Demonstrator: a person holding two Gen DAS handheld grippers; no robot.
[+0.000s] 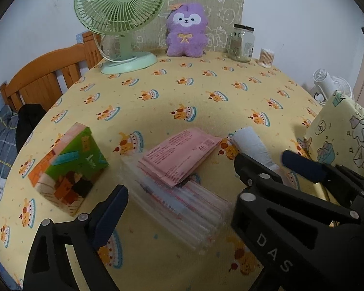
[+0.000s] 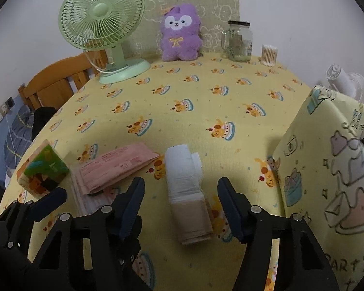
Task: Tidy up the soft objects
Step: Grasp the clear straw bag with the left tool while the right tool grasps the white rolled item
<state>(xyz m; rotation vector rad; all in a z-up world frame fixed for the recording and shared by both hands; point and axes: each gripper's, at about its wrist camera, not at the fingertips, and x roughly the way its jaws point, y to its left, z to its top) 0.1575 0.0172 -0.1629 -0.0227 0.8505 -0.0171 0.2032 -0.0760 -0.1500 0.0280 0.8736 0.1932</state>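
A: Where is the rolled white and beige soft cloth [image 2: 187, 189] seen?
B: On the yellow worktop [image 2: 206, 101], between the right gripper [image 2: 180, 202] jaws, untouched; both grippers' jaws are kept apart; the left gripper [image 1: 177, 206] is held over clear-wrapped pink packets [image 1: 182, 165].

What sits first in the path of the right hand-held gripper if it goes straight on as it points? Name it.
The right hand-held gripper would likely first meet the rolled white and beige soft cloth bundle lying on the yellow cake-print tablecloth. The bundle already lies between the open fingers; depth is uncertain.
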